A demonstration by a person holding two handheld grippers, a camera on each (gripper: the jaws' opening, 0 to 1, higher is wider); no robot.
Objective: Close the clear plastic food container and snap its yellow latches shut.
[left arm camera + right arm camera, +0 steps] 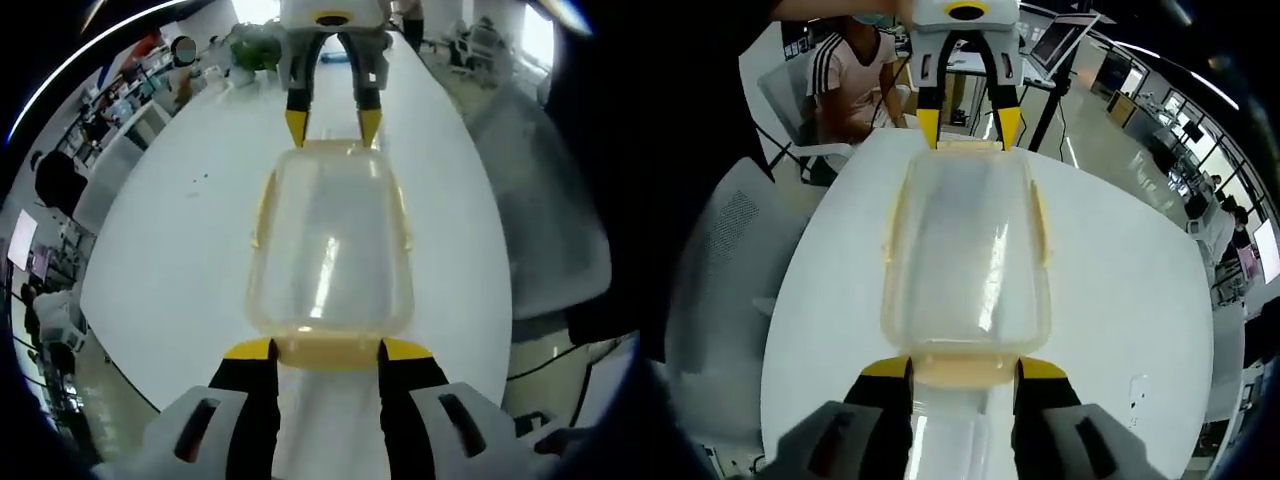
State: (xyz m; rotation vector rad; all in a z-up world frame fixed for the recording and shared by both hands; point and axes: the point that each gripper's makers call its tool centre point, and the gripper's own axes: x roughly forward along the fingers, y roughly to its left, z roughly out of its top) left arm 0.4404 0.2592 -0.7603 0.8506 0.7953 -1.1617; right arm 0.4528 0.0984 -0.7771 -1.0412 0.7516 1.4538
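Observation:
The clear plastic container [330, 250] [965, 250] lies lengthwise on the white table [170, 250] [1120, 290], its lid on top. Yellow side latches [262, 210] [1042, 225] run along its long edges. My left gripper [328, 350] stands open at the near end in the left gripper view, its yellow tips either side of an end latch [325, 355]. My right gripper [963, 368] stands open the same way at the opposite end, around the other end latch [962, 372]. Each gripper faces the other across the container: the right gripper [333, 125], the left gripper [968, 125].
A grey chair [545, 200] stands off one table edge and another grey chair [720, 260] on the other side. A person in a pink top [855, 75] sits beyond the table's far end. A green plant [255, 45] stands at the back.

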